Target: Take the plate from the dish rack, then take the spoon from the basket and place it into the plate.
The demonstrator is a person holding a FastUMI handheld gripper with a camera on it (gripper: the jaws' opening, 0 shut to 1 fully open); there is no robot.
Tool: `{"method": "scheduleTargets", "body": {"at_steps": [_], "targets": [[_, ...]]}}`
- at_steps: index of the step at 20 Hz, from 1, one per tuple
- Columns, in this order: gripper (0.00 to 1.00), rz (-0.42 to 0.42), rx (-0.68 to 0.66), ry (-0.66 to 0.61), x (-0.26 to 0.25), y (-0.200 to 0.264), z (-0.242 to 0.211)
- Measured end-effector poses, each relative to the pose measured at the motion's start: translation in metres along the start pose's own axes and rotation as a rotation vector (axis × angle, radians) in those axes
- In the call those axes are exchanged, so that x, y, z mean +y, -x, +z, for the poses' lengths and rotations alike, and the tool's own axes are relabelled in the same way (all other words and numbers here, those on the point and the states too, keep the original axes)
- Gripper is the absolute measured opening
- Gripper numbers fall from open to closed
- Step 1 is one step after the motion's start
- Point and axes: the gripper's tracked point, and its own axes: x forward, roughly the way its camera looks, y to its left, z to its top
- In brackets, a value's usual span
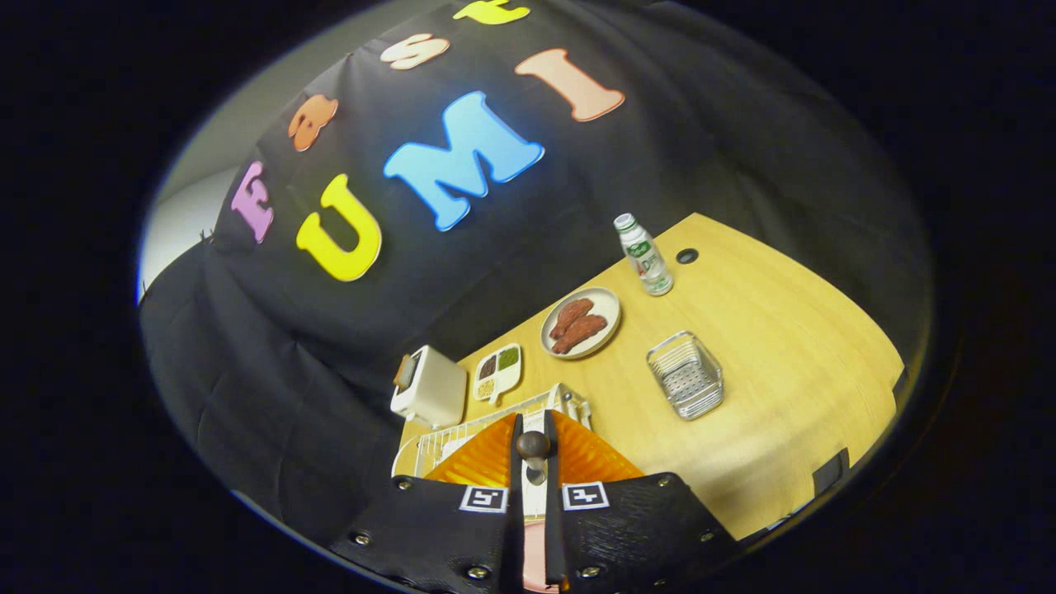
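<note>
plate: your gripper has something thin clamped edge-on between the fingers – a pinkish sliver shows in the gap low down near the gripper body, likely the plate, but you can't confirm it from this angle.
fingers: nearly closed, only a narrow slot between them; whether both pads truly press on the thing in the gap, cannot tell.
knob: a small dark round knob sits right at the fingertips, in the slot.
dish rack: white wire dish rack just ahead of and under the fingertips, partly hidden by them.
basket: metal wire basket stands on the table to the right of the fingers, well apart from the rack – the spoon can't be made out in it.
toaster: white toaster beyond the rack, close to the booth wall.
sectioned dish: small white sectioned dish with dark, green and pale fillings, just beside the toaster.
food plate: round food plate holding two reddish-brown pieces, beyond the basket.
bottle: white bottle with green cap, upright, past the food plate; a dark hole in the tabletop lies beside it.
</note>
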Motion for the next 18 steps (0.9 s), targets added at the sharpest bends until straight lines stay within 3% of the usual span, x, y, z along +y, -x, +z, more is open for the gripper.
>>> {"method": "scheduleTargets", "body": {"at_steps": [10,18], "targets": [[0.10,0.043,0.227,0.259,0.047,-0.017,-0.139],[0.10,0.054,0.314,0.416,0.058,-0.028,-0.220]]}}
